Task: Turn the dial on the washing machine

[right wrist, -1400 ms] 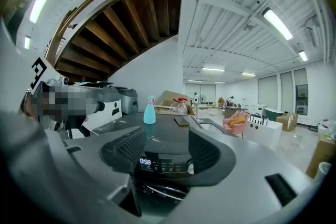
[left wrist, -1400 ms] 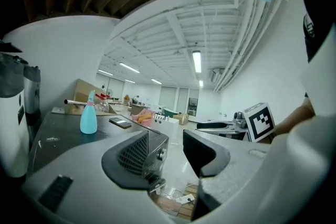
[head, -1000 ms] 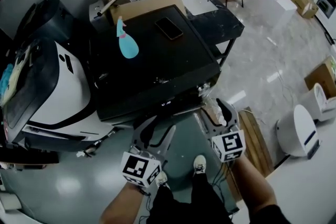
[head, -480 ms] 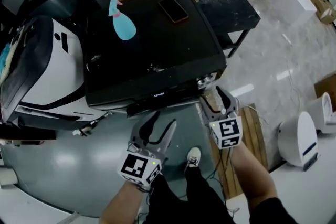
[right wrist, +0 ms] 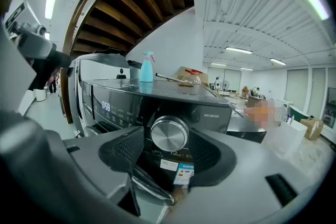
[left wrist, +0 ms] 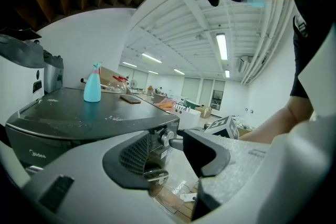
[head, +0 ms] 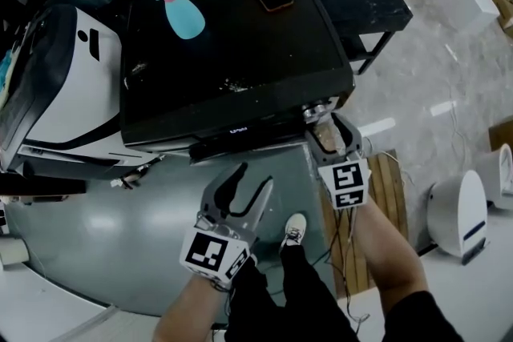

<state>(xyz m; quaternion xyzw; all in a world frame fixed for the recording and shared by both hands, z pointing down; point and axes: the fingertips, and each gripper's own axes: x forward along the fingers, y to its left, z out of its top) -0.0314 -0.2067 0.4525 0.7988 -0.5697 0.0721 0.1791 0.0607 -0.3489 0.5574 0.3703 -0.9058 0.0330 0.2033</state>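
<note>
Now dial [right wrist: 169, 132] between right gripper [right wrist: 167, 140] jaws, just opening

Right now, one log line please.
right gripper: open, just opening, dial framed between jaws, ungripped | left gripper: open, empty

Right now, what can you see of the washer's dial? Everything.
The dial is a round knob with a brushed silver, metal-looking face and shiny rim, standing out from the dark control panel of the washing machine, right of the lit display. The right gripper points at it; its jaws, just opened wider, flank it with gaps on both sides, so nothing visibly touches it.
</note>
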